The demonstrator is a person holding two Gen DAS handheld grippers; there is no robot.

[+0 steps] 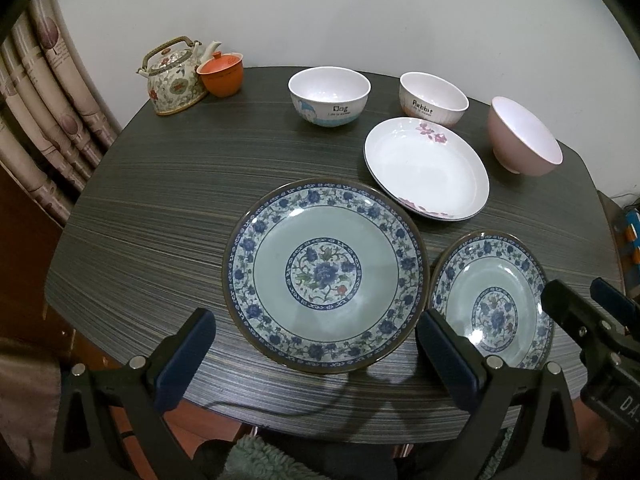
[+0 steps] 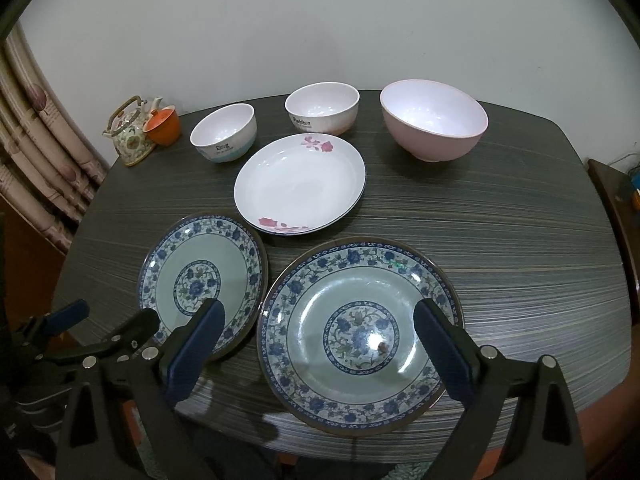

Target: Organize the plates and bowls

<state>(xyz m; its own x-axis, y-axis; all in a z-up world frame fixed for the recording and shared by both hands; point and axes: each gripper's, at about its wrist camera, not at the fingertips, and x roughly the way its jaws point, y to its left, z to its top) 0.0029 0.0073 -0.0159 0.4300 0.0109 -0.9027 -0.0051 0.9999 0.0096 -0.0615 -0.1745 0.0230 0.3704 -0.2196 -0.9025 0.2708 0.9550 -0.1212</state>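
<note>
Dark table (image 1: 160, 208) bears blue plates (image 1: 326, 276) just ahead of both tongs (image 1: 316, 356) (image 2: 320, 344); each pair spread.

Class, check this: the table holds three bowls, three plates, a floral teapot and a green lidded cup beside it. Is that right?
Not quite: the lidded cup is orange, not green, as the left wrist view shows. The rest stands: three bowls, three plates and a floral teapot beside the cup on the table.

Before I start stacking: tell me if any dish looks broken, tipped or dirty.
Nothing stands out. The three plates, large blue plate, small blue plate and white floral plate, lie flat; the three bowls stand upright and empty. No chips or spills show.
</note>
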